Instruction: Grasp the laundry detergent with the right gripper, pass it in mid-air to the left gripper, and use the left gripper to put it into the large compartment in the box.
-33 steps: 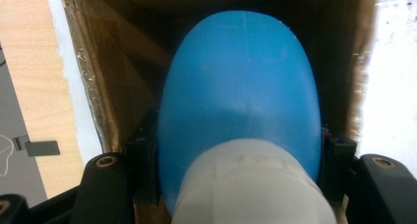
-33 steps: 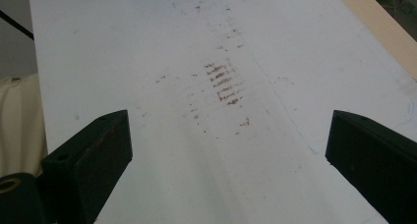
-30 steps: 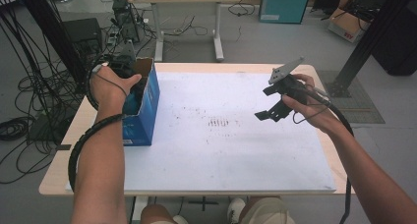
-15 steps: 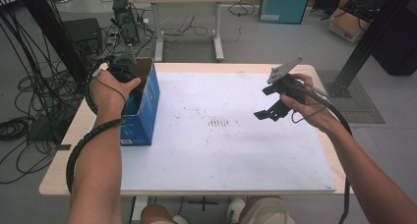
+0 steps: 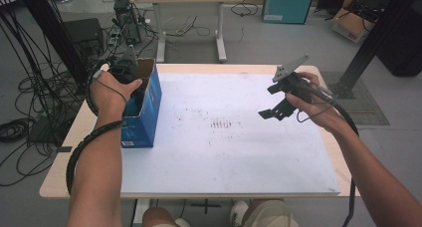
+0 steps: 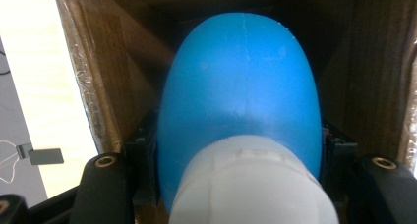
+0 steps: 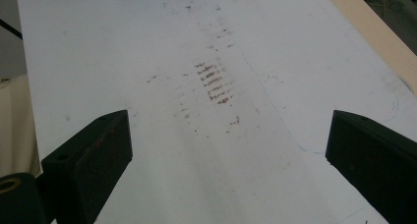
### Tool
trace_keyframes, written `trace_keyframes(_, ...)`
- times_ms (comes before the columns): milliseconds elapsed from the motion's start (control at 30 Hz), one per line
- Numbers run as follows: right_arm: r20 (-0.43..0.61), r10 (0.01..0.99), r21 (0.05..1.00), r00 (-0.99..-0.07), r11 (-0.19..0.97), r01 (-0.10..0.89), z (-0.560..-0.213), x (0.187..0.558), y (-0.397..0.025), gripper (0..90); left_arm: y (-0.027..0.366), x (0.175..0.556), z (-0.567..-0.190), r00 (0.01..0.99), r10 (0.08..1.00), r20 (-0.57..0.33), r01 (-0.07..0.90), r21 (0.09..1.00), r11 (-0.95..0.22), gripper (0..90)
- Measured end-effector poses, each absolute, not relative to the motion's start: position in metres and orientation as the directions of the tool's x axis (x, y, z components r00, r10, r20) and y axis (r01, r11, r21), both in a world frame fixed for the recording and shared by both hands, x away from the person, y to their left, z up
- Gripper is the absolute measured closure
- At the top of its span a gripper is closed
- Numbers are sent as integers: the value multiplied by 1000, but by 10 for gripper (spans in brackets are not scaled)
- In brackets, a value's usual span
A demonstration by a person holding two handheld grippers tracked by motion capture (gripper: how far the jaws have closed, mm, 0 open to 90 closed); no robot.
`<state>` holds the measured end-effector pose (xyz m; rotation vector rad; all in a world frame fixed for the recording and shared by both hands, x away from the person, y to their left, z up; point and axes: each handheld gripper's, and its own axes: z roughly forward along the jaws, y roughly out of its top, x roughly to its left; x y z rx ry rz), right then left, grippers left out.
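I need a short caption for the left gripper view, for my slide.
Left tool clamps a blue-and-white object inside the brown cardboard box.

A wooden table [image 5: 74,137] carries a stained white sheet [image 5: 239,147] and an open blue box [image 5: 144,107]

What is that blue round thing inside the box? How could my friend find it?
Find the white-topped table, then the blue cardboard box at its left edge. The left hand-held gripper reaches into the open top, its jaws either side of a smooth blue egg-shaped thing with a white end, the only bright thing among the brown walls.
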<state>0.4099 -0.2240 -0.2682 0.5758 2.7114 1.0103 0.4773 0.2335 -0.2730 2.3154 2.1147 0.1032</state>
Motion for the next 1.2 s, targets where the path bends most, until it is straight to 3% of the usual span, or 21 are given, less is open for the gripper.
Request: trace_keyframes(1200,-65,419,652,-906,705,279,-265,411,-227,37,234,476,-274,89,995,47,994,64,-92,370)
